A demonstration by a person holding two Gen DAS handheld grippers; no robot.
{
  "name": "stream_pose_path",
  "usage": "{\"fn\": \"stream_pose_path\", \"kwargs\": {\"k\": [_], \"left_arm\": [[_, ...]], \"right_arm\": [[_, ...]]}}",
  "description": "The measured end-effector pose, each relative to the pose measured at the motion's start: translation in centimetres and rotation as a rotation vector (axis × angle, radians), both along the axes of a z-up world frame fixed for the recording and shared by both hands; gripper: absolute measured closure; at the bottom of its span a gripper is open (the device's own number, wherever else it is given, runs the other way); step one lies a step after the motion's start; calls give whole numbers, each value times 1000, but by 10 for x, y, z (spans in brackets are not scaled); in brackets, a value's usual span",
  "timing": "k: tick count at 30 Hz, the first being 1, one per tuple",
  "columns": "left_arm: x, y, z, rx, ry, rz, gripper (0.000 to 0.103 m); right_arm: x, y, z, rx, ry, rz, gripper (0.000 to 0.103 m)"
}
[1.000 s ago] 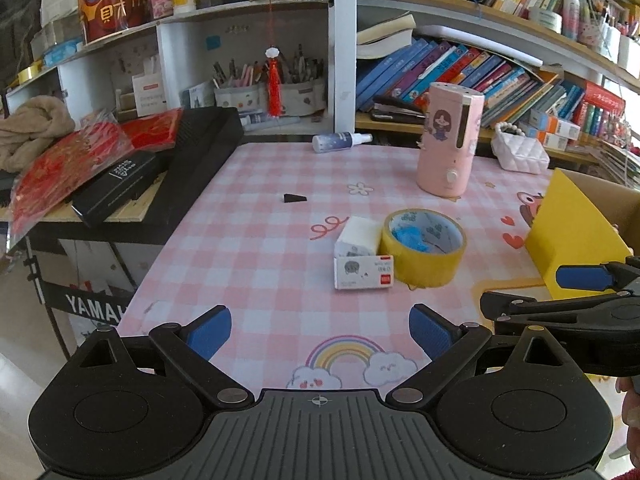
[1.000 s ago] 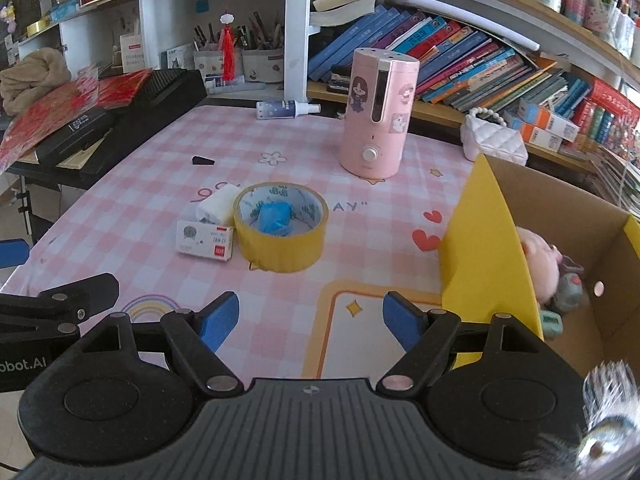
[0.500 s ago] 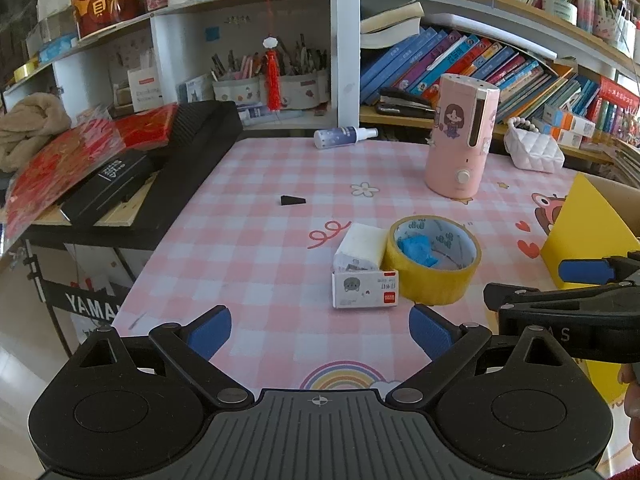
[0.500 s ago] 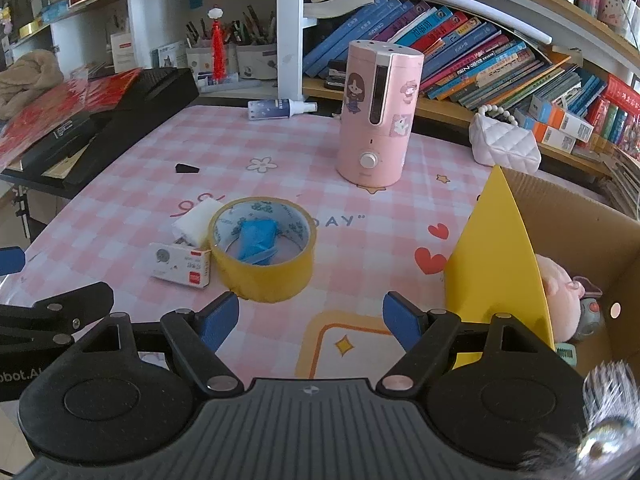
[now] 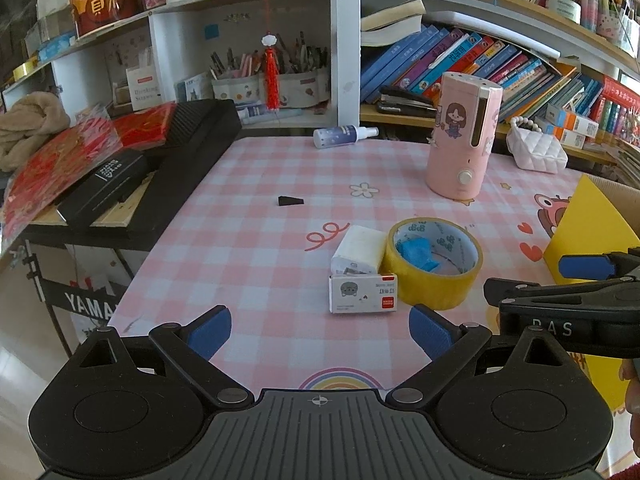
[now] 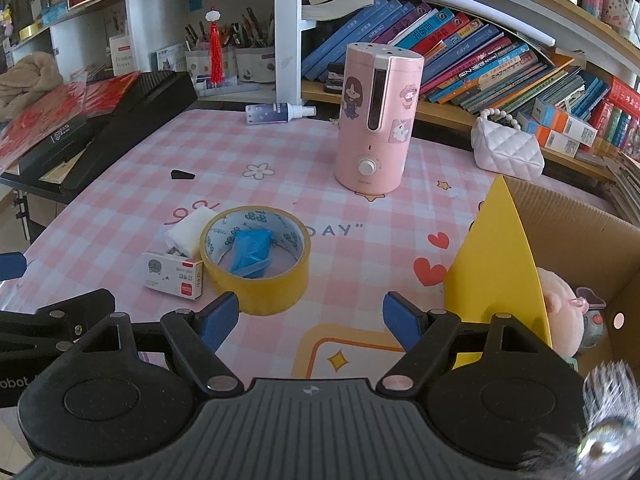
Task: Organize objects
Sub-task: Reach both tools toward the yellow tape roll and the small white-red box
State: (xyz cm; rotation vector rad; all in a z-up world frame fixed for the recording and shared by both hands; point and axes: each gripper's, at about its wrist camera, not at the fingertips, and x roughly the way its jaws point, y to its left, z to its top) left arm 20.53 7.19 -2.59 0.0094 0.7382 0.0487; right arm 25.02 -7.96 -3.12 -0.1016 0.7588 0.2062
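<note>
The left gripper (image 5: 320, 330) has its blue-padded fingers (image 5: 210, 330) spread wide, holding nothing; the right gripper (image 6: 311, 318) is likewise wide apart and empty. Just ahead of the right fingers (image 6: 220, 320) sits the yellow tape roll (image 6: 256, 258) on the pink checked bench (image 6: 120, 200) — a blue crumpled piece (image 6: 250, 252) lies inside it. Touching the roll's left side are a staples box (image 6: 174, 275) and a white eraser (image 6: 188, 232). Farther ahead stands a pink humidifier (image 6: 378, 120); right of the fingers, a cardboard box (image 6: 580, 240) holds a plush toy (image 6: 560, 316).
</note>
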Motion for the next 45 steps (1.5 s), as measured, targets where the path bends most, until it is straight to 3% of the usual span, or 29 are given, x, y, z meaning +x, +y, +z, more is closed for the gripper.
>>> {"fn": "stream_pose_path", "kwargs": {"k": [13,38,45], "left_arm": [[2,-3,-2,14,3,-26,6],[43,-20,-37,39,55,-74,7],[69,-21,-55,17,78,-61,22]], "right_arm": [[5,2,2,-6,-9,18,25],[38,-4,7,22,-19,-17,25],[41,-3,6,24,-13,-5,25]]}}
